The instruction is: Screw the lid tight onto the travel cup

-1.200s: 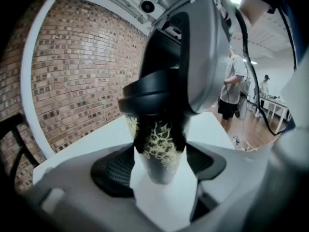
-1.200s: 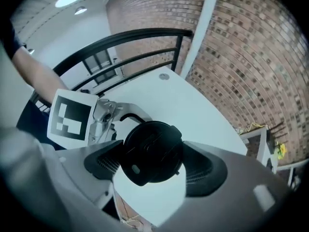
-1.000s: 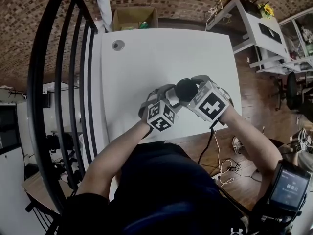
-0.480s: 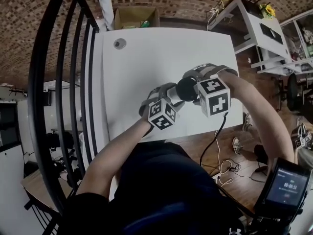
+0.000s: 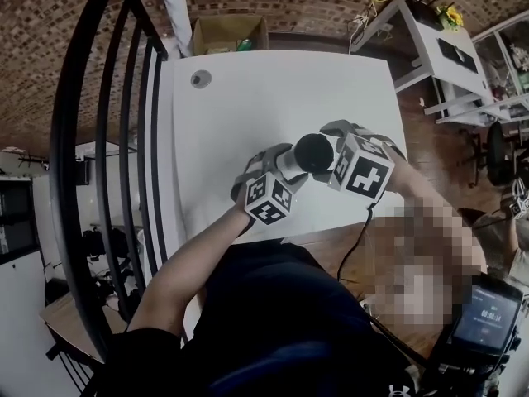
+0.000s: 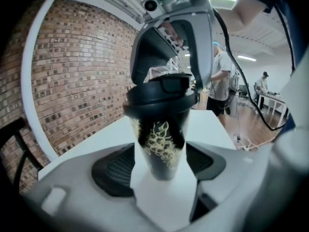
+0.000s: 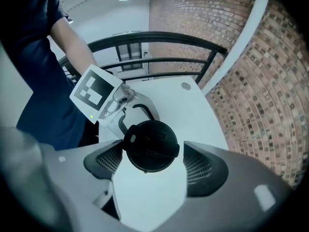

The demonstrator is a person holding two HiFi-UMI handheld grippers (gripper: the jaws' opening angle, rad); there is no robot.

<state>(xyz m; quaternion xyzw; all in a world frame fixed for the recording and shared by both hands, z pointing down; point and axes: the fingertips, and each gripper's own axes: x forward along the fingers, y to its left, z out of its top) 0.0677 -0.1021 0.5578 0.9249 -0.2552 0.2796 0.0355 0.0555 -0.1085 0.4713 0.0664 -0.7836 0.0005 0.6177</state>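
A black travel cup [image 6: 161, 139] with a gold pattern stands up between my left gripper's [image 6: 159, 170] jaws, which are shut on its lower body. Its black lid [image 6: 161, 93] sits on top. From the head view, the left gripper [image 5: 277, 165] holds the cup above the white table's near edge, lid [image 5: 312, 151] towards the right. My right gripper [image 5: 329, 154] reaches over the lid end. In the right gripper view the round lid [image 7: 150, 145] lies between the right gripper's [image 7: 153, 161] jaws. The left pad touches it and a thin gap shows at the right pad.
The white table [image 5: 273, 89] has a round grommet [image 5: 199, 78] at its far left corner. A cardboard box [image 5: 230, 33] stands behind it. A black railing [image 5: 99, 139] runs along the left. White shelving [image 5: 430, 48] is at the right. People [image 6: 222, 81] stand far off.
The right gripper twisted around the lid, its marker cube turning upright half a second ago, and has now turned back to its earlier tilt. The left gripper and cup barely moved.
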